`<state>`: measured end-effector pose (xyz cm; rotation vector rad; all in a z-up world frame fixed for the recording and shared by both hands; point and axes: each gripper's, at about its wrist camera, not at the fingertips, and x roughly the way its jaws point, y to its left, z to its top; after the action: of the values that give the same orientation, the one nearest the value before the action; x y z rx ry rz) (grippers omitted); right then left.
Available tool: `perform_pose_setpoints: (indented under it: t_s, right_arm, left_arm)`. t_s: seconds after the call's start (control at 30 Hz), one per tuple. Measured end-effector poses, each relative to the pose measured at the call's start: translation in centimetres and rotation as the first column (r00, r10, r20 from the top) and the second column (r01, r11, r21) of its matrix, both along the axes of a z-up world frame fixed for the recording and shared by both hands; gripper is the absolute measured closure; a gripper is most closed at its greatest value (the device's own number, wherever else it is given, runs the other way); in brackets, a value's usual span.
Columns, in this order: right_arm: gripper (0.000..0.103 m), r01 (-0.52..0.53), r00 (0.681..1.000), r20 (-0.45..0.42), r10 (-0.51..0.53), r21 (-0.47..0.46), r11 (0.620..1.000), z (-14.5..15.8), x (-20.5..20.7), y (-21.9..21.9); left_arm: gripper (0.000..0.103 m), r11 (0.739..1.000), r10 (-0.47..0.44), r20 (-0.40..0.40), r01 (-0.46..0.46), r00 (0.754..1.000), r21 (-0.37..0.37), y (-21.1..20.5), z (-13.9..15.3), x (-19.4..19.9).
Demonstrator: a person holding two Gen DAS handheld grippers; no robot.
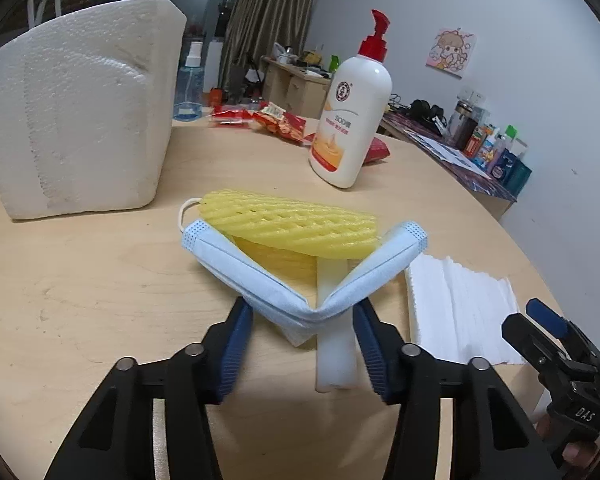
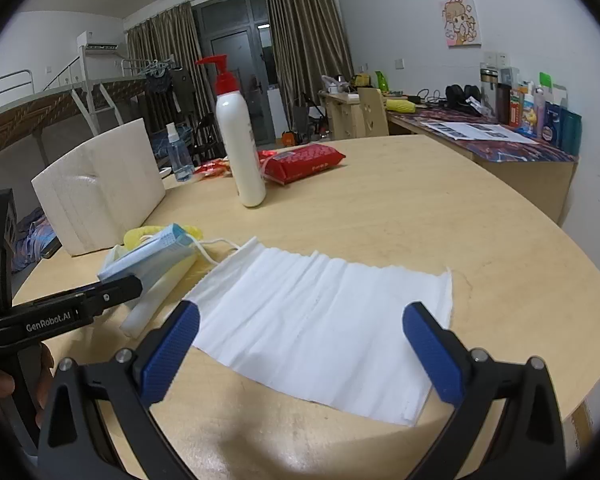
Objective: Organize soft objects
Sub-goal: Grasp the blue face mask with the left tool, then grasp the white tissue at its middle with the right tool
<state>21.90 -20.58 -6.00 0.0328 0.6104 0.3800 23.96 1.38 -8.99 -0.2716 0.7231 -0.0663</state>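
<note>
A blue face mask (image 1: 260,276), folded into a V, lies over a yellow foam net (image 1: 296,222) and a white foam strip (image 1: 334,344) on the wooden table (image 1: 100,280). My left gripper (image 1: 304,320) is open, its blue pads on either side of the mask's fold. A white paper towel (image 2: 320,320) lies flat to the right; it also shows in the left wrist view (image 1: 456,308). My right gripper (image 2: 300,320) is open above the towel's near edge. The mask pile shows in the right wrist view (image 2: 152,256) with the left gripper (image 2: 120,292) at it.
A white styrofoam block (image 1: 80,112) stands at the back left. A white pump bottle with a red top (image 1: 352,120) stands behind the pile. Red packets (image 2: 300,162) and a clear spray bottle (image 2: 178,152) lie further back. The table edge curves at right.
</note>
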Motion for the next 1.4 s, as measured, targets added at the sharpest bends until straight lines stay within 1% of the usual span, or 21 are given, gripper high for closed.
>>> perform_pose_setpoints:
  t_s: [0.03, 0.13, 0.23, 0.37, 0.5, 0.6, 0.73, 0.9, 1.13, 1.17, 1.2, 1.23, 1.3, 1.4]
  right_arm:
    - [0.0, 0.0, 1.0, -0.001, 0.0, 0.0, 1.0, 0.0, 0.0, 0.0]
    - [0.0, -0.001, 1.0, -0.011, 0.001, -0.008, 1.0, -0.1, 0.2, 0.1]
    - [0.0, 0.011, 1.0, -0.023, -0.012, -0.038, 0.999, -0.3, 0.5, 0.4]
    - [0.0, 0.028, 0.999, -0.03, -0.03, -0.078, 0.997, -0.6, 0.8, 0.8]
    - [0.0, 0.046, 0.998, -0.045, -0.052, -0.117, 0.992, -0.9, 1.2, 1.1]
    - [0.0, 0.054, 0.996, -0.056, -0.063, -0.145, 0.988, -1.0, 1.4, 1.4]
    - [0.0, 0.058, 0.995, -0.066, -0.07, -0.178, 0.982, -1.3, 1.8, 1.8]
    - [0.001, 0.066, 0.994, -0.079, -0.082, -0.188, 0.98, -1.3, 2.1, 1.8]
    - [0.001, 0.071, 0.99, -0.11, -0.092, -0.185, 0.98, -1.9, 2.5, 1.7]
    - [0.004, 0.071, 0.989, -0.113, -0.093, -0.186, 0.98, -2.0, 2.5, 1.8]
    - [0.012, 0.068, 0.988, -0.123, -0.093, -0.192, 0.979, -2.2, 2.6, 1.8]
    - [0.015, 0.071, 0.989, -0.115, -0.096, -0.208, 0.976, -2.3, 2.6, 2.0]
    - [0.024, 0.071, 0.988, -0.118, -0.097, -0.206, 0.976, -2.2, 2.6, 1.9]
    - [0.03, 0.079, 0.987, -0.119, -0.106, -0.215, 0.973, -2.1, 2.6, 1.8]
  left_arm:
    - [0.067, 1.0, -0.003, 0.004, 0.003, 1.0, -0.005, 0.0, 0.0, -0.1]
    - [0.075, 1.0, -0.009, 0.009, 0.009, 1.0, -0.009, 0.0, 0.0, -0.3]
    - [0.081, 1.0, -0.026, 0.02, 0.026, 0.999, -0.003, -0.2, 0.0, -0.4]
    - [0.082, 0.999, -0.045, 0.043, 0.044, 0.998, 0.007, -0.5, 0.2, -0.8]
    - [0.083, 0.999, -0.054, 0.065, 0.054, 0.996, 0.0, -0.4, 0.4, -1.1]
    - [0.085, 0.997, -0.071, 0.088, 0.07, 0.994, 0.015, -0.7, 0.6, -1.6]
    - [0.086, 0.996, -0.091, 0.114, 0.092, 0.989, 0.0, -0.6, 0.9, -2.2]
    - [0.086, 0.995, -0.097, 0.091, 0.097, 0.991, 0.001, -0.4, 0.8, -2.0]
    - [0.086, 0.995, -0.098, 0.103, 0.099, 0.99, 0.0, -0.2, 0.9, -2.5]
    - [0.086, 0.995, -0.095, 0.114, 0.096, 0.989, 0.003, -0.1, 1.1, -2.6]
    - [0.087, 0.995, -0.096, 0.12, 0.095, 0.988, 0.015, -0.2, 1.1, -2.7]
    - [0.087, 0.995, -0.102, 0.121, 0.1, 0.987, 0.02, -0.3, 1.2, -2.7]
    - [0.087, 0.993, -0.115, 0.125, 0.113, 0.985, 0.023, -0.5, 1.3, -2.9]
    - [0.087, 0.993, -0.12, 0.136, 0.116, 0.983, 0.035, -0.7, 1.5, -3.3]
